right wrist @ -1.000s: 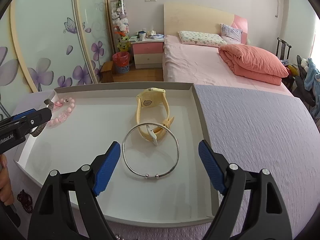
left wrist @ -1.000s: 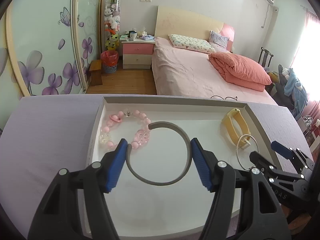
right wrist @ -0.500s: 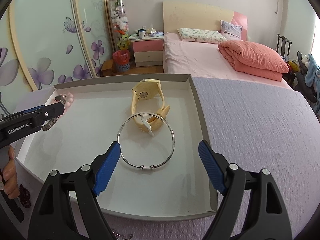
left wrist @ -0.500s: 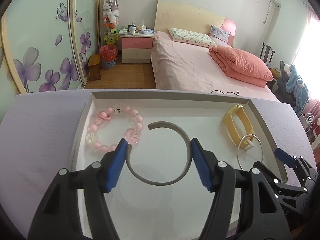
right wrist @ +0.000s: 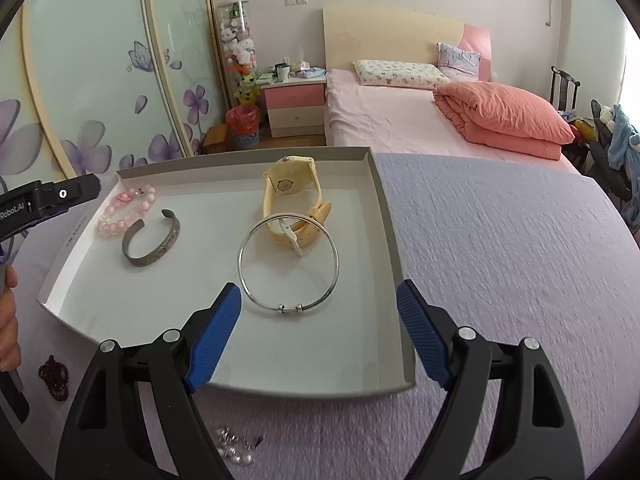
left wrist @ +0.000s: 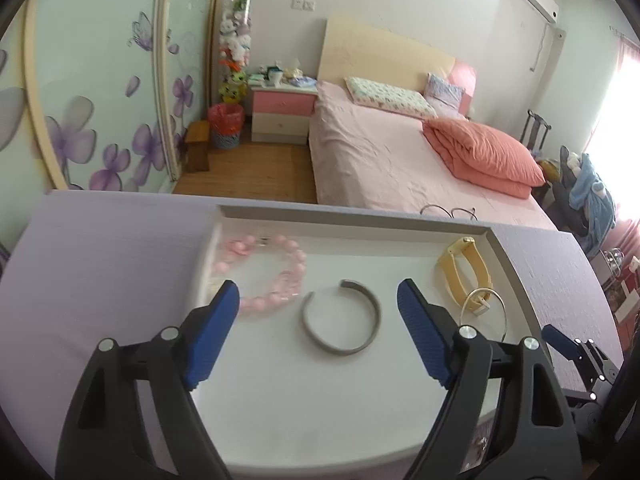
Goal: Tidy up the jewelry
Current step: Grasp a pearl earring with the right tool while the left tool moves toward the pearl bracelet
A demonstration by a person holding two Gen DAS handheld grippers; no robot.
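The left claw is opening, empty, above a grey cuff bracelet lying in the white tray. The right claw hovers open and empty. Best to lift straight up, clear of the pink bead bracelet beside it.

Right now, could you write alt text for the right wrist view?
A shallow white tray on a lilac cloth holds a thin silver bangle, yellow watch, grey open cuff and pink bead bracelet. The open right gripper hovers before the bangle.

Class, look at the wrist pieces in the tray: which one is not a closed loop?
The grey metal cuff, beside the pink bead bracelet. Its band has an open gap, while the beads, the thin silver bangle and the yellow watch form closed loops.
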